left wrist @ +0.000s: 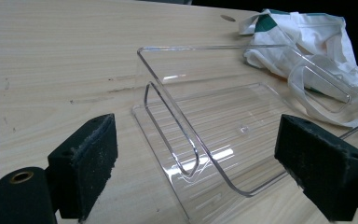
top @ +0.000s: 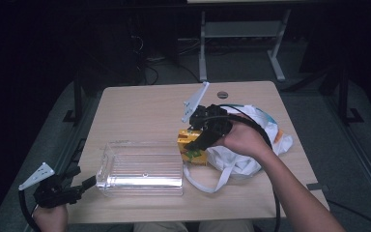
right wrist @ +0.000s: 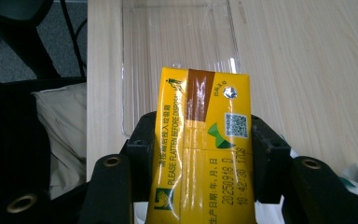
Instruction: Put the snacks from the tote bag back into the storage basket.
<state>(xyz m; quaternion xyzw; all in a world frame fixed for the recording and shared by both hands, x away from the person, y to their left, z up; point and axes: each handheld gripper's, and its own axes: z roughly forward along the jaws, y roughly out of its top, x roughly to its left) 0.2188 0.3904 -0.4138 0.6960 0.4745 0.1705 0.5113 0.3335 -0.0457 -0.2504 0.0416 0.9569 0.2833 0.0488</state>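
Note:
My right gripper (top: 193, 144) is shut on a yellow drink carton (top: 191, 146), held just above the table beside the right end of a clear plastic bin (top: 142, 169). In the right gripper view both black pads press the sides of the carton (right wrist: 204, 149), whose top end points toward the bin (right wrist: 177, 42). My left gripper (top: 89, 182) stays low at the table's near left edge, open, aimed at the bin's left end. Seen from the left gripper view, the wide-apart pads (left wrist: 86, 165) frame the bin (left wrist: 205, 121) with nothing between them.
A crumpled white cloth bag (top: 251, 145) with long handles lies right of the carton, under the right hand. The wooden table (top: 145, 106) has bare room at its far half. A metal desk frame (top: 241, 43) stands beyond it on the dark floor.

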